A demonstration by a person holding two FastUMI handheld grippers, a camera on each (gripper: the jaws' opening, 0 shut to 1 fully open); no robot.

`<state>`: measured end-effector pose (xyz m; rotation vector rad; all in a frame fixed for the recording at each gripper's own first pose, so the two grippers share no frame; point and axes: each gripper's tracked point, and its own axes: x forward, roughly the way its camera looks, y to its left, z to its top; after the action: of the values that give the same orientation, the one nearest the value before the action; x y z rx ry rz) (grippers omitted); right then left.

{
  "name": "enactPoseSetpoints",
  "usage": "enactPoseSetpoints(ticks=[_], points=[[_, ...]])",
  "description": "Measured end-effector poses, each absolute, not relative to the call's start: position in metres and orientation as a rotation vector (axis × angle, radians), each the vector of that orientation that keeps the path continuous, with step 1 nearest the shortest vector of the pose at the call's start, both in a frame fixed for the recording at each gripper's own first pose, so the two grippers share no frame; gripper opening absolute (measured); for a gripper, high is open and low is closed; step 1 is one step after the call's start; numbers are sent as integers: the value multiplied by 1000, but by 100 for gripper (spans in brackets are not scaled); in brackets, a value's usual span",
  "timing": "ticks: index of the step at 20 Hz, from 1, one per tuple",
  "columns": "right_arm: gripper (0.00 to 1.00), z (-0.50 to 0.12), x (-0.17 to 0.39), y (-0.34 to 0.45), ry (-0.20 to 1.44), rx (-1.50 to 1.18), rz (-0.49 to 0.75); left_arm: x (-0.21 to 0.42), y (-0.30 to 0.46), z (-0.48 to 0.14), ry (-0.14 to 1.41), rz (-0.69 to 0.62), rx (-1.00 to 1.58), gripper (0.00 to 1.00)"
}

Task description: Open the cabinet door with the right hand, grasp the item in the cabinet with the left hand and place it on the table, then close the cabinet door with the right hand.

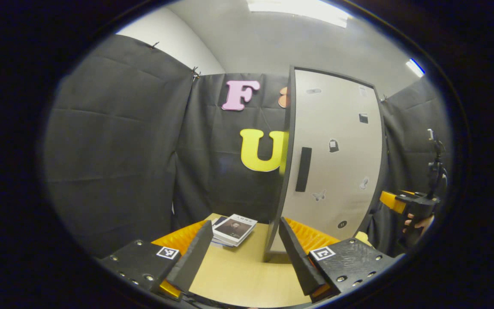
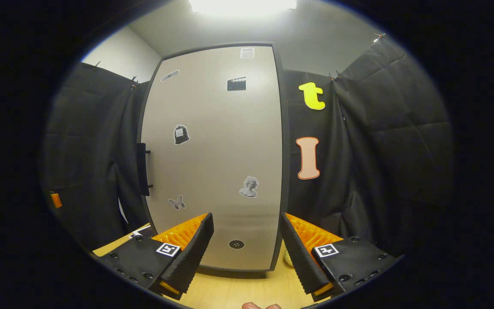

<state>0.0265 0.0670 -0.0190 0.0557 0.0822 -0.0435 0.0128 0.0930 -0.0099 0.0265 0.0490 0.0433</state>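
Note:
A tall cabinet stands on the wooden table (image 1: 238, 274), and its grey door (image 1: 332, 163) carrying small stickers looks closed. The door's black handle (image 1: 303, 169) runs upright near its left edge, seen again as the handle (image 2: 143, 169) in the right gripper view. My left gripper (image 1: 245, 222) is open low over the table, left of the cabinet's corner. My right gripper (image 2: 246, 215) is open in front of the door (image 2: 212, 159), not touching it. The right gripper (image 1: 410, 204) also appears, held by a hand, beyond the cabinet's right side. The cabinet's inside is hidden.
A small stack of magazines (image 1: 234, 229) lies on the table left of the cabinet, close to the left fingers. Black cloth walls close the booth on all sides. A pale small object (image 2: 287, 257) peeks out at the cabinet's lower right corner.

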Motion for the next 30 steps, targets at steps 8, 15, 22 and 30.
enactPoseSetpoints(ticks=[8, 15, 22, 30], points=[[98, 1, 32, 118, 68, 62, -3, 11, 137, -28, 61, 73, 62, 91], [98, 35, 60, 176, 54, 105, 65, 10, 167, -61, 99, 104, 57, 91], [98, 76, 93, 232, 10, 132, 124, 3, 215, -78, 95, 178, 40, 95], [97, 106, 123, 274, -41, 89, 103, 11, 252, -107, 146, 175, -3, 95]])
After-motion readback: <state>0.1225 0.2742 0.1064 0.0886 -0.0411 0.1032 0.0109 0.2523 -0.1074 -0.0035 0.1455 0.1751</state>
